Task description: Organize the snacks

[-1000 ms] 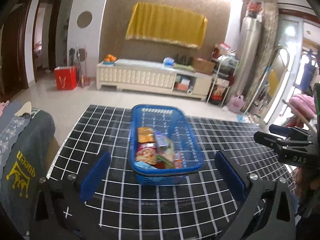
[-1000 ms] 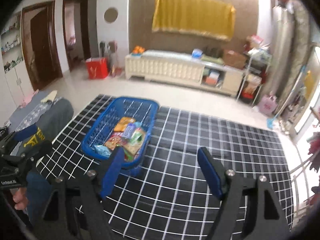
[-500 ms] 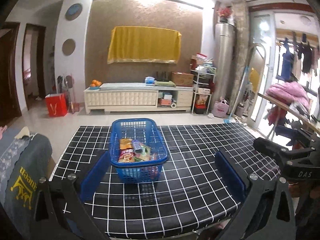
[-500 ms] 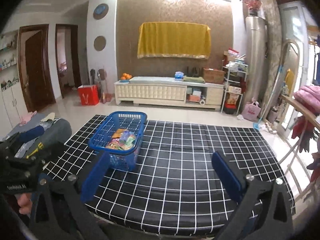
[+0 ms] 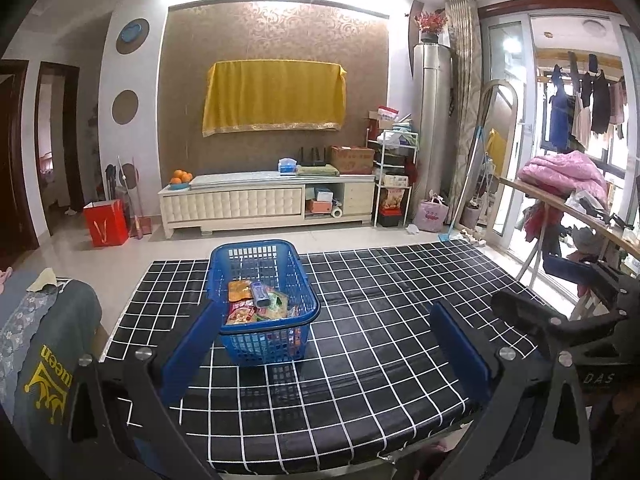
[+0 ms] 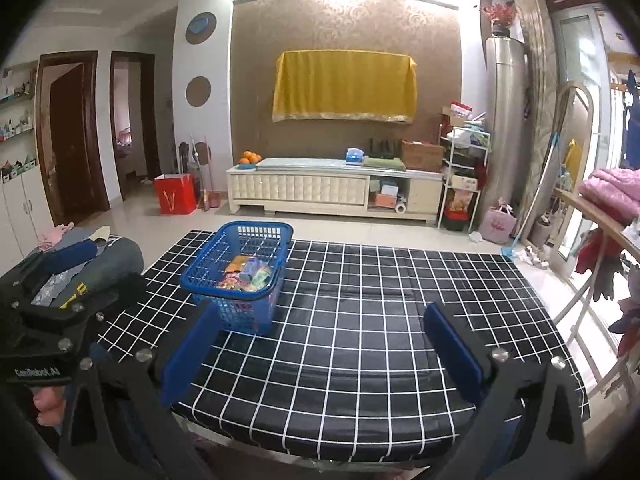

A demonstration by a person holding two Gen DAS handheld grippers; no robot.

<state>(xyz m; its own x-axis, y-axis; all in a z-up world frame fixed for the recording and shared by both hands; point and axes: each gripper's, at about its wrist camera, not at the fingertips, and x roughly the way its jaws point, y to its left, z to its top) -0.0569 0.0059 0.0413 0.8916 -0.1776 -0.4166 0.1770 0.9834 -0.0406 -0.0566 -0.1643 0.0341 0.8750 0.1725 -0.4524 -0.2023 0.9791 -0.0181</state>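
Snacks sit piled in the blue basket on the checked table, left of centre. Our left gripper and right gripper both gape empty at the near edge; right's jaws just finished opening. Looks like packing's done.
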